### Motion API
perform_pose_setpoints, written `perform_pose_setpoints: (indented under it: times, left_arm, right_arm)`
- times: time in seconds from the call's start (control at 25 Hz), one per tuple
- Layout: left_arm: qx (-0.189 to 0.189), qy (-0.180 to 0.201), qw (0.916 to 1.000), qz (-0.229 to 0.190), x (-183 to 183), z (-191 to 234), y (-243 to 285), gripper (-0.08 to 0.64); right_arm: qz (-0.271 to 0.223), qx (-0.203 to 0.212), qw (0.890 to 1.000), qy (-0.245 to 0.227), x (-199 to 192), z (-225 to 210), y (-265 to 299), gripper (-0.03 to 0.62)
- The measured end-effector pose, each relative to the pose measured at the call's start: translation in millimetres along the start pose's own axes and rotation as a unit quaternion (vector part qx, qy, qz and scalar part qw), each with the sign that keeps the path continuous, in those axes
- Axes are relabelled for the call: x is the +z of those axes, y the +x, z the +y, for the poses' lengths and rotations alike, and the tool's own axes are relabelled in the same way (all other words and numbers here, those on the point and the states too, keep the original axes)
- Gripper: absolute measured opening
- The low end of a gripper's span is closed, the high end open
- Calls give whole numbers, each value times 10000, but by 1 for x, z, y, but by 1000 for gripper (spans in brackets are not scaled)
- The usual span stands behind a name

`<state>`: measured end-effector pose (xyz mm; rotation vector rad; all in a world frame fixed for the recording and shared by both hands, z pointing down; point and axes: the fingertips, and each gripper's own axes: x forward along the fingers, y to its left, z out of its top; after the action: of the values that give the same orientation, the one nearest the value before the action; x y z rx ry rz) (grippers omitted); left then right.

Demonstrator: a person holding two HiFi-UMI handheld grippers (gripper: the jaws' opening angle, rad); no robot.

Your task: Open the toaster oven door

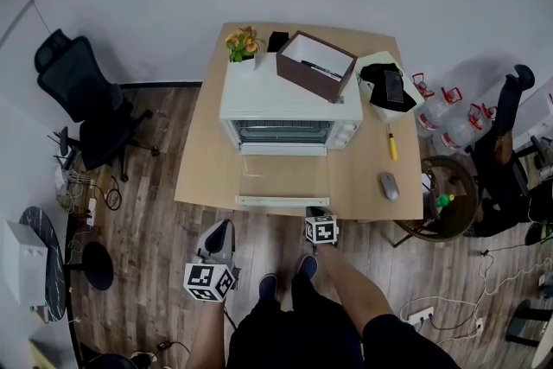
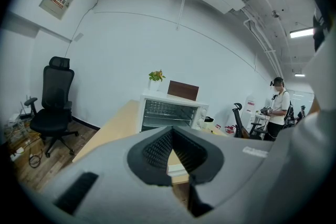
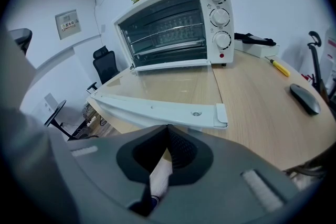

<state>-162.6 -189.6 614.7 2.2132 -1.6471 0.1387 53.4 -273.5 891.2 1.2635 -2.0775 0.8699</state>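
The white toaster oven (image 1: pixel 289 104) stands on the wooden table (image 1: pixel 203 168), and its glass door (image 1: pixel 283 177) lies folded down flat toward me. The door's white handle (image 1: pixel 282 201) reaches the table's front edge. My right gripper (image 1: pixel 316 213) is shut and holds nothing, just in front of the handle's right end. In the right gripper view the handle (image 3: pixel 157 110) sits right above the gripper (image 3: pixel 168 128), with the oven (image 3: pixel 173 23) behind. My left gripper (image 1: pixel 223 229) hangs shut and empty off the table's front. In its own view the gripper (image 2: pixel 171 131) points at the oven (image 2: pixel 170 113).
A brown box (image 1: pixel 315 65) and a potted plant (image 1: pixel 243 43) rest on the oven. To its right are a white box (image 1: pixel 389 86), a yellow screwdriver (image 1: pixel 392 146) and a mouse (image 1: pixel 390 185). A black office chair (image 1: pixel 82 99) stands left. Water bottles (image 1: pixel 449 121) stand right. A person (image 2: pixel 278 107) stands farther off.
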Motion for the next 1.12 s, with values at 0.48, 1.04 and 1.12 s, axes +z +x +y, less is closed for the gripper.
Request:
perform_pose_setpoints:
  times: [0.48, 1.04, 1.12]
  left_arm:
    - [-54, 32, 10000, 18, 1, 0, 2, -5]
    - [-252, 13, 9996, -107, 9, 2, 3, -5]
    - [-285, 1, 9995, -155, 12, 1, 5, -5]
  right_arm:
    - [-53, 26, 9999, -155, -1, -1, 0, 8]
    - [-702, -266, 9971, 112, 16, -3, -51, 8]
    - [-982, -292, 9946, 169, 34, -1, -65, 8]
